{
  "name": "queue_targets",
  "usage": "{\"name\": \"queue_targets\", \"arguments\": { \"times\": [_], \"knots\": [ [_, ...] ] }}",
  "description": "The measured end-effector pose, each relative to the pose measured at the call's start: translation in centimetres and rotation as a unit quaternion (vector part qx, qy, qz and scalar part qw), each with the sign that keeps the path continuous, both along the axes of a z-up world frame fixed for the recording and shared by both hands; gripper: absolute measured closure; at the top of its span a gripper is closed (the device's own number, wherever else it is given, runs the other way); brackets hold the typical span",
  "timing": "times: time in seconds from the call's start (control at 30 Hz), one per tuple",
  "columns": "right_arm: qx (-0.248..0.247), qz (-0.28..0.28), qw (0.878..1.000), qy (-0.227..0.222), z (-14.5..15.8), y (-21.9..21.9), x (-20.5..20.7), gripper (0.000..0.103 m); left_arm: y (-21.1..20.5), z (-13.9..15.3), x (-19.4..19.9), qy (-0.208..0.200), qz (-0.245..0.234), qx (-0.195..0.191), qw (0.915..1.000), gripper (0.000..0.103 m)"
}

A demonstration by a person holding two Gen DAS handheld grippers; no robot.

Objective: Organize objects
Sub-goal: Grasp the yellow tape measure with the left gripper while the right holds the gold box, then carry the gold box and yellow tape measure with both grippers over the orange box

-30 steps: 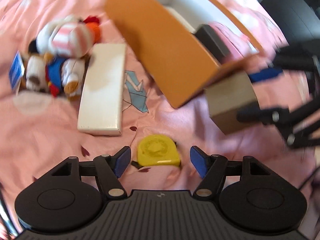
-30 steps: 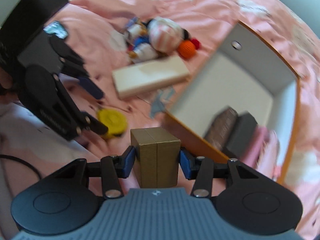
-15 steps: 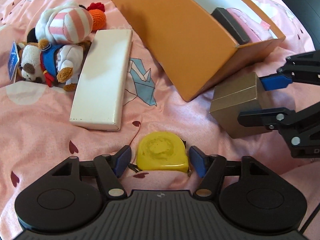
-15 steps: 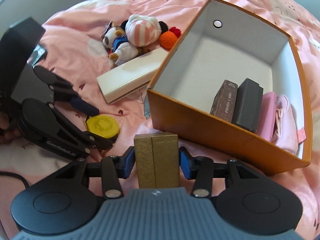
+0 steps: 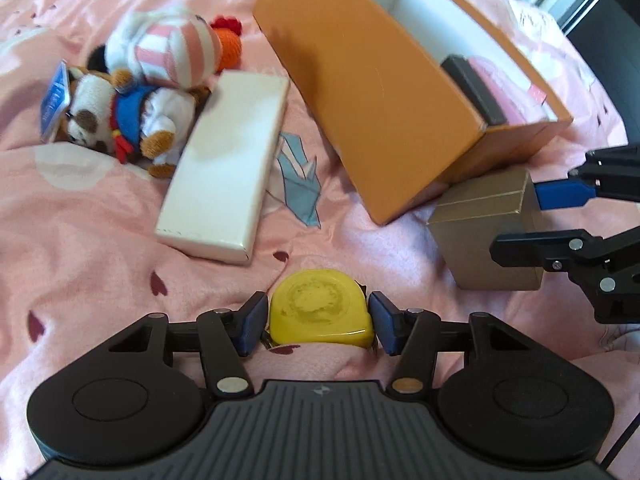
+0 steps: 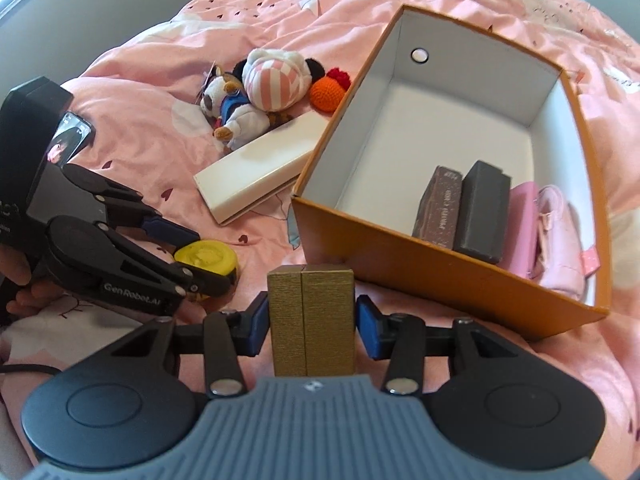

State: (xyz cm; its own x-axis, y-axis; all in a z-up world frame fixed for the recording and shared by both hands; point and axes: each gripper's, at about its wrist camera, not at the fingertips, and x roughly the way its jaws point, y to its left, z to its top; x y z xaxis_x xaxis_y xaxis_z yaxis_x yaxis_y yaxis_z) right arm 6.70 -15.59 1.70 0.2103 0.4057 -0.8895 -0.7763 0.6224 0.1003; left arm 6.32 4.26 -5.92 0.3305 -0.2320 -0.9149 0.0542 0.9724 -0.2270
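Left tool (image 5: pixel 318 324) jaws closing round flat yellow tape measure (image 5: pixel 320 309)

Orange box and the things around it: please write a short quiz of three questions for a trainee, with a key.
1. True or false: the long white box lies inside the orange box.
2. Inside the orange box, which thing stands directly beside the pink pouch?
A. brown box
B. dark grey box
C. yellow tape measure
3. Fill in: the right gripper is shut on the ____.

Key:
1. False. It lies on the bedcover, outside the orange box.
2. B
3. gold box
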Motion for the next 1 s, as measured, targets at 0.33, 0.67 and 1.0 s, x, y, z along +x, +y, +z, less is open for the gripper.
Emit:
{"name": "queue_targets", "arguments": {
  "times": [0.33, 0.67, 1.0],
  "knots": [
    [0.017, 0.018, 0.999, -0.03, 3.8, -1.1, -0.2, 0.056, 0.6, 4.7, -0.8, -0.07, 0.011, -0.024, 0.9972, 0.04],
    [0.029, 0.074, 0.992, -0.101, 9.3, -0.4, 0.8, 0.056, 0.5, 10.3, 0.5, -0.144, 0.02, -0.069, 0.987, 0.04],
    [-0.025, 0.171, 0.974, -0.148, 8.5, 2.4, 4.8, 0.056, 1.0, 12.6, 5.2, -0.16, -0.005, -0.084, 0.9835, 0.04]
  ]
}}
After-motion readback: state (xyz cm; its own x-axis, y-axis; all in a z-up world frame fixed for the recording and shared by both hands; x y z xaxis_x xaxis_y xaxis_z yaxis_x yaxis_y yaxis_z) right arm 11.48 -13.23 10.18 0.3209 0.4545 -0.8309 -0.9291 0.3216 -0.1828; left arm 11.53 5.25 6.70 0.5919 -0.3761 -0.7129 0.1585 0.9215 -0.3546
